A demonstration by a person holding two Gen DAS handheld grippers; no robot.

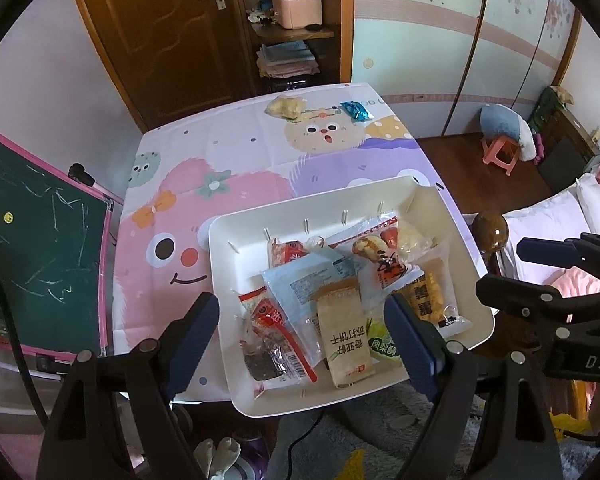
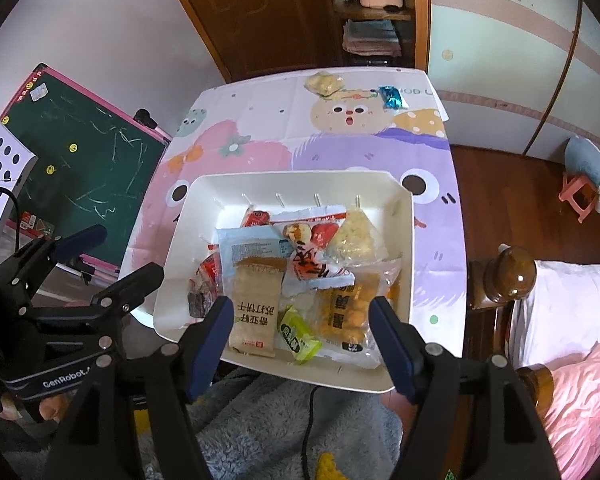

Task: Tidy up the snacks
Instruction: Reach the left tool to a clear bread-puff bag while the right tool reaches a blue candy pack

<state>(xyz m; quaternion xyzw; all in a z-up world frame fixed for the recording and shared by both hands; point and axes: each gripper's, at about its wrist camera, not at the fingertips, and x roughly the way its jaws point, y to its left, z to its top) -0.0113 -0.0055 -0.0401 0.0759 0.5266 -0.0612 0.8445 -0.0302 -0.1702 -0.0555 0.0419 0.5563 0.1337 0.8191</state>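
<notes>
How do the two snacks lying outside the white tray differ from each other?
The yellow snack is pale, lumpy and bigger; the blue candy is shiny, small and flat. The yellow snack lies further left, the blue candy nearer the cloth's right edge. Both rest on the far end of the tablecloth.

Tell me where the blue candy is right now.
The blue candy lies on the tablecloth at the table's far right corner, outside the white tray, just right of the pale yellow snack bag; both views show it.
</notes>
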